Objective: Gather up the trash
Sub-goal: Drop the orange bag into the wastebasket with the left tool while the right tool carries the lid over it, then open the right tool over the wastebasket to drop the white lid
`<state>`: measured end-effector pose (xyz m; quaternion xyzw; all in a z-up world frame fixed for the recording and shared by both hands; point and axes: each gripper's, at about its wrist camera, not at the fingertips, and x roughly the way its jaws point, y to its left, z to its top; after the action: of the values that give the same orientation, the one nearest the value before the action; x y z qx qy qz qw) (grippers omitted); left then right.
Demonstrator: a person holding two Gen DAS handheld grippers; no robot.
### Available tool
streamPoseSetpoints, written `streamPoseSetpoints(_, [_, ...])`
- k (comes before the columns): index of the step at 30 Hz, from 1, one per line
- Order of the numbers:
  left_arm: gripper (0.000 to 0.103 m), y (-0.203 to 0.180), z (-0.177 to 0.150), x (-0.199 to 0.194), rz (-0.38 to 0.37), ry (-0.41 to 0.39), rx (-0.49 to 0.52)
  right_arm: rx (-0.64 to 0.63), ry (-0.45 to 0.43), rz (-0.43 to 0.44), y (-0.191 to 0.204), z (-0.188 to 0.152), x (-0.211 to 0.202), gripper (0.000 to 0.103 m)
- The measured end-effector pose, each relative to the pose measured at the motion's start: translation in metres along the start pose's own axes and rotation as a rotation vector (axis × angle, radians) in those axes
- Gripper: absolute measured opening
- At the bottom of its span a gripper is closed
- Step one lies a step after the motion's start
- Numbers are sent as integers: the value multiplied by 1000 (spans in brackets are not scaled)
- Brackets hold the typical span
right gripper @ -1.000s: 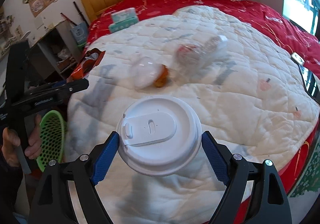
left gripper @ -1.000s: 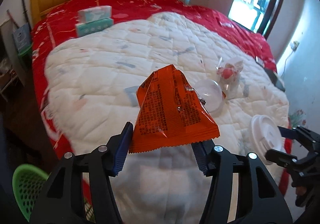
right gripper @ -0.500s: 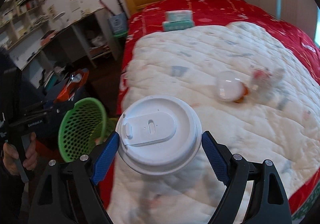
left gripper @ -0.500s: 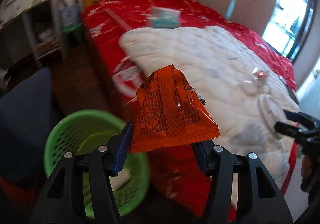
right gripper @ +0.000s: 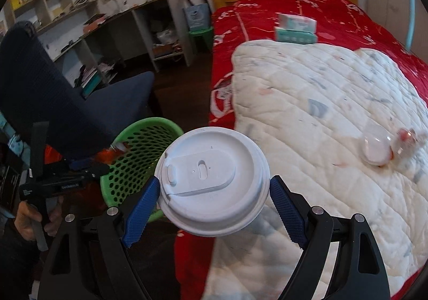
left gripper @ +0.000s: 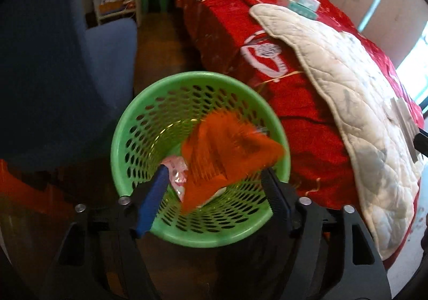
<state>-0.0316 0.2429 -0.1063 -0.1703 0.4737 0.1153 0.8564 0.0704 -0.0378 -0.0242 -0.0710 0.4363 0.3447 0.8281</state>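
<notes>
Your left gripper (left gripper: 214, 187), fingers spread, has the blurred orange foil snack wrapper (left gripper: 230, 155) loose over the green perforated plastic basket (left gripper: 149, 102) at frame centre. It may catch the rim and fall outside. Your right gripper (right gripper: 214, 198) pinches the white plastic cup lid (right gripper: 211, 182) at its edges; it could slip.

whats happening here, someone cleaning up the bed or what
Yes, trash is being cleared into a green basket beside the bed. The left gripper is open over it, and an orange snack wrapper, blurred, is dropping in. The right gripper holds a white cup lid. Clear plastic trash remains on the white quilt.
</notes>
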Motion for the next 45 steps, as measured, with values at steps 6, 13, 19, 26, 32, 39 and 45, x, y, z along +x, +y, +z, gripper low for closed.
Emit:
streamPoseSetpoints(6, [75,18,-8,-1,-3,4,-46,-42,18,33,26,10,16,81])
streamPoseSetpoints(13, [75,38,-15,-16,8,-18,-83,-77,52,72,53,18,39,81])
streamPoseSetpoints(19, [77,53,-20,-28,29,-43,-102,-103,102,105,80,17,69,81])
streamPoseSetpoints(26, [77,68,-26,-31,36,-39,-137,-92,157,169,104,16,102,81])
streamPoseSetpoints(32, [77,70,-28,-33,36,-43,-142,-89,157,200,118,17,108,84])
streamPoseSetpoints(39, [77,54,-23,-33,16,-42,-111,-81,136,178,102,13,88,84])
streamPoseSetpoints(45, [77,25,-15,-29,-17,-37,-62,-36,101,121,64,6,59,84])
